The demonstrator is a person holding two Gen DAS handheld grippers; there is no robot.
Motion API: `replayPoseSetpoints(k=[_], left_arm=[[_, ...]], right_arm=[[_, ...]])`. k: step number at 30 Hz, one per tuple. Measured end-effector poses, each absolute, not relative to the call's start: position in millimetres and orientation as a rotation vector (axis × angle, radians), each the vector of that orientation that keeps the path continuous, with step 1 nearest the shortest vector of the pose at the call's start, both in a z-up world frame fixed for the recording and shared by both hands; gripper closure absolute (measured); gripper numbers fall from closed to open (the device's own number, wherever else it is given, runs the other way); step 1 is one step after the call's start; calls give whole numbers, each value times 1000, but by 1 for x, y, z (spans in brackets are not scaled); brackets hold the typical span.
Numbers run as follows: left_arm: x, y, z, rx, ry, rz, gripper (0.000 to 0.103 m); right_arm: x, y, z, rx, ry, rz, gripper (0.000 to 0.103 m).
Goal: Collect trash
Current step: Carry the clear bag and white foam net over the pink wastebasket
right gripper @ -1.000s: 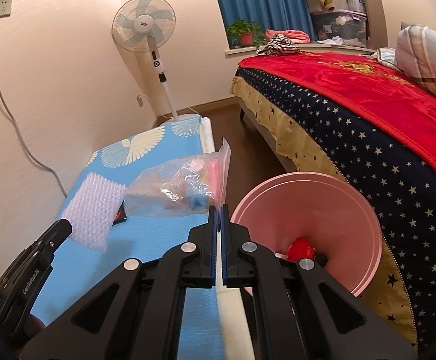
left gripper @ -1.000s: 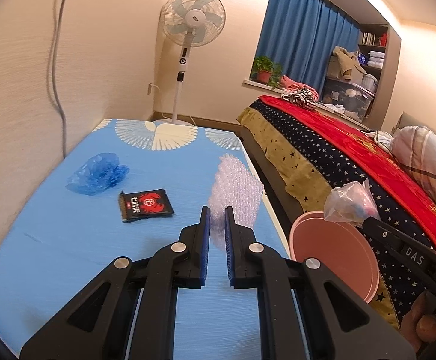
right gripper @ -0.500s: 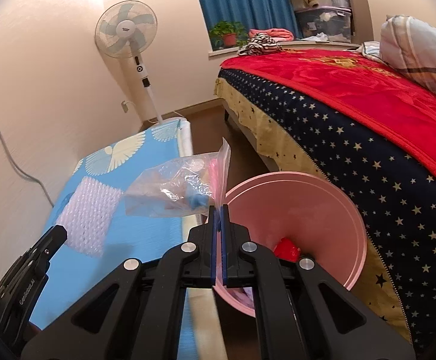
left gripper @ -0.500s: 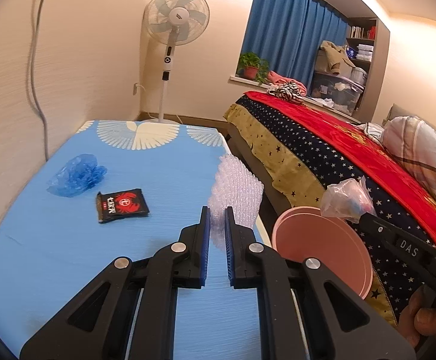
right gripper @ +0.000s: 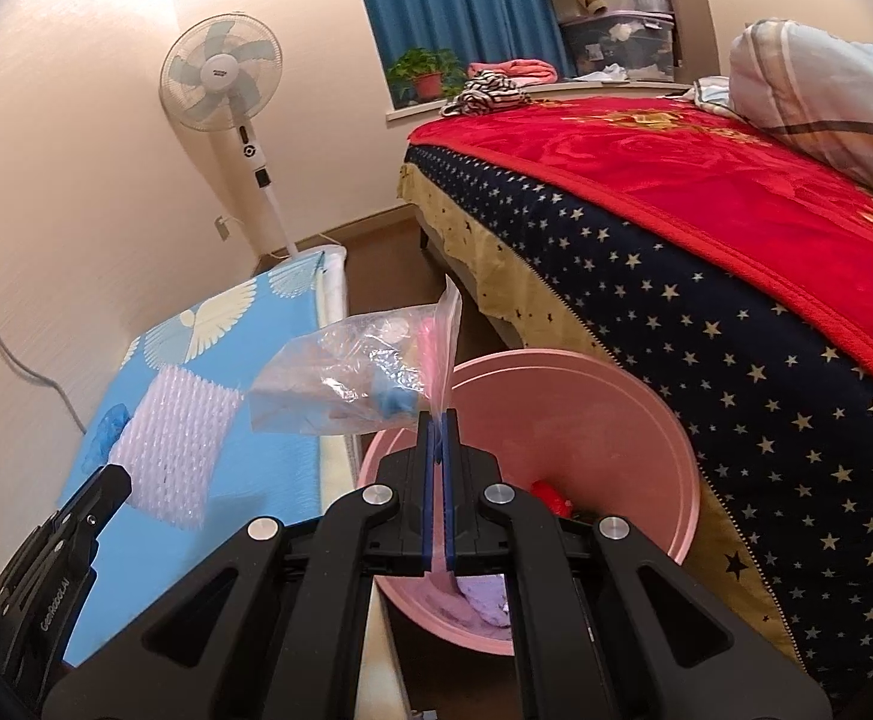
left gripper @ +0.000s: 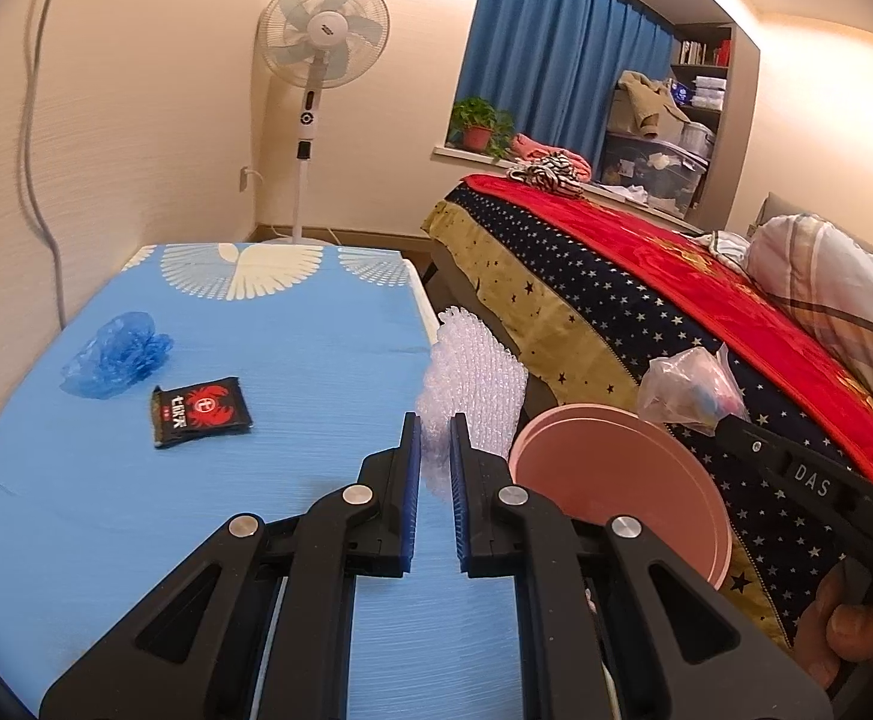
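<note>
- The right tongs (right gripper: 436, 420) are pinching a clear bag (right gripper: 346, 378) by its edge, holding it over the pink bin (right gripper: 646, 420), probably so it can drop in.
- The left tongs (left gripper: 433, 426) are pinching bubble wrap (left gripper: 472, 378), which is sticking up just beside the bin.
- A black packet (left gripper: 201, 411) and a blue wad (left gripper: 115, 354) are lying on the counter (left gripper: 316, 360), well ahead and left of the left tongs.

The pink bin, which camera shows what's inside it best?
The right wrist view: it looks down into the pink bin, showing red trash at the bottom. The left wrist view catches only its rim edge-on, contents hidden.
</note>
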State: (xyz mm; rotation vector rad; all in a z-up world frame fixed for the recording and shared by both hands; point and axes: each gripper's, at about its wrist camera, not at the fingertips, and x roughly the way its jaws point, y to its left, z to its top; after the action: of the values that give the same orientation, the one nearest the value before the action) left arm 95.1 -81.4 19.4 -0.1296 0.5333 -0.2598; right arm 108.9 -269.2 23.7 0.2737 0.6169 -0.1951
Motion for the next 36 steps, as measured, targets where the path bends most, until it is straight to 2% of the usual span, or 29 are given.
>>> replayPoseSetpoints(k=[32, 36], left_arm=[[122, -158, -10, -88, 605, -386, 93], [127, -163, -15, -87, 622, -398, 93]], right_arm=[[116, -320, 2, 297, 643, -348, 100], [119, -325, 0, 298, 651, -355, 97]])
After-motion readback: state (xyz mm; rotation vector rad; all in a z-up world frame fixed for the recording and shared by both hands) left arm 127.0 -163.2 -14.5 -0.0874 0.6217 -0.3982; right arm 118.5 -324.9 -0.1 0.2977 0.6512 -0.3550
